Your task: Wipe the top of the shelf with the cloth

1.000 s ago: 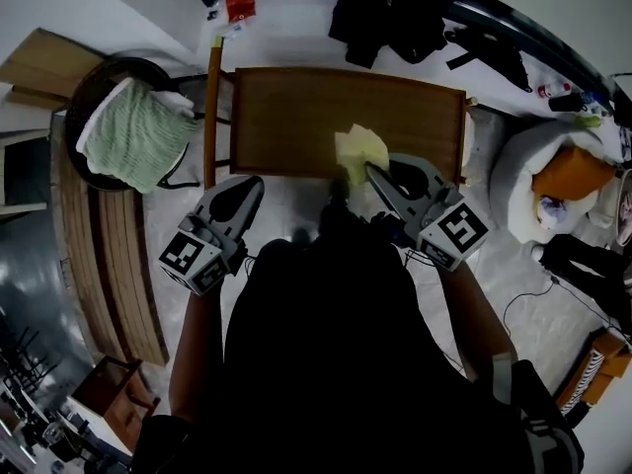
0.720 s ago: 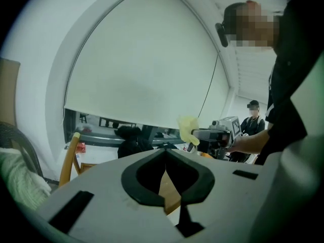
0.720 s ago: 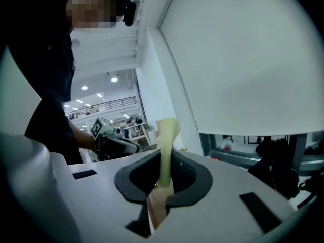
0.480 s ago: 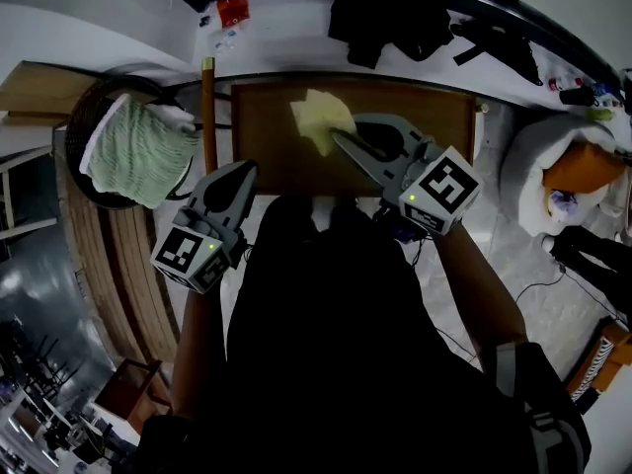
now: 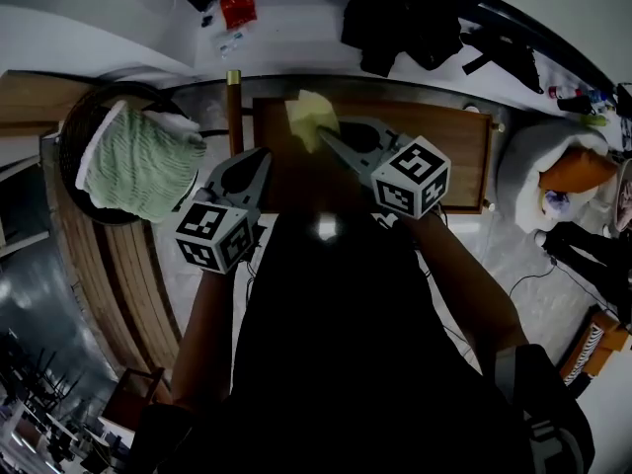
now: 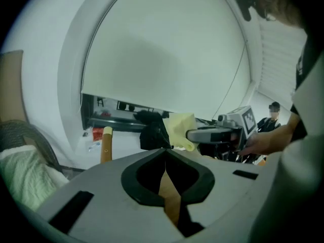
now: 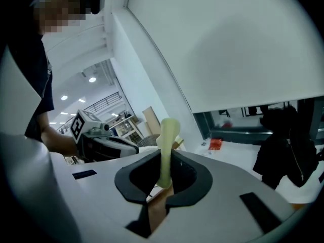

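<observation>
Right gripper (image 7: pixel 165 155): fingers clenched on the pale yellow folded cloth (image 5: pixel 310 117), apparently touching the brown wooden shelf top (image 5: pixel 449 156) near its far edge. Left gripper (image 6: pixel 165 151): fingers closed together, holding nothing.

— Where can we pass?
— At two o'clock the shelf top (image 5: pixel 454 151) lies bare for us.
— And leftward?
— A wooden post (image 5: pixel 234 107) at eleven and a basket (image 5: pixel 65 151) at ten block us.

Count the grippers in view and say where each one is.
2. The left gripper, shut and empty, is by the front left edge of the shelf. The right gripper holds the yellow cloth over its back left part. None seems hidden.
</observation>
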`<state>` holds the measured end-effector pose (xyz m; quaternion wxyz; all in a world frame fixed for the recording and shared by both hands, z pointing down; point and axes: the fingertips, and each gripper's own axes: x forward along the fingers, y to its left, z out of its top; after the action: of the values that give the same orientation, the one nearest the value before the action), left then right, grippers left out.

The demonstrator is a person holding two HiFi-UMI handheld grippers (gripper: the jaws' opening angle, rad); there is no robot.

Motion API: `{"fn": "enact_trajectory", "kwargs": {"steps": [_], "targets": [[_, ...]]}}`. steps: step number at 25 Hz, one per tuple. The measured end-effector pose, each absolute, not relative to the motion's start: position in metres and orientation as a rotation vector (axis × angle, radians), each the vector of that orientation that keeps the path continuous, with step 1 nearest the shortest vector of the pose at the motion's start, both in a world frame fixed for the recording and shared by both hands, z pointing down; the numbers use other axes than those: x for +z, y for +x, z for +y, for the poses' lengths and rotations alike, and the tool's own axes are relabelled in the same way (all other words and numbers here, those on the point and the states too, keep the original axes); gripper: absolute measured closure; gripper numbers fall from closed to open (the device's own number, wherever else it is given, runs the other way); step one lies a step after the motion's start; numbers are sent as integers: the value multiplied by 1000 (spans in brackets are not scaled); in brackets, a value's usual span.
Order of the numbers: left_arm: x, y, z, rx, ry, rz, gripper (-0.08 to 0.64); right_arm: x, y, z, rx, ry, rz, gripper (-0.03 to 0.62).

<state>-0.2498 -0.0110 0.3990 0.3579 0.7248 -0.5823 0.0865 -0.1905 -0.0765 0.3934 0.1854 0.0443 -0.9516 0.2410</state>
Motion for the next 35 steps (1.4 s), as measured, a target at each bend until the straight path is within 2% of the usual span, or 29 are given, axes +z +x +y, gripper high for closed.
{"fn": "enact_trajectory", "kwargs": {"steps": [6,16,23,35], "targets": [[437,-263,-29,297,1678,-1493,551,466,-226,-91,754,284,-2515,551],[472,-266,-38,390,1545,-1479,551,577,-269,-76,903,266,-2301,551],[487,-273,-37,410,1468,-1502,551,608,-280,-75,949,283,-2224,551],[500,-271,-36,387,1444,-1499,551,629,-275,-78,810,318,-2149,551]]}}
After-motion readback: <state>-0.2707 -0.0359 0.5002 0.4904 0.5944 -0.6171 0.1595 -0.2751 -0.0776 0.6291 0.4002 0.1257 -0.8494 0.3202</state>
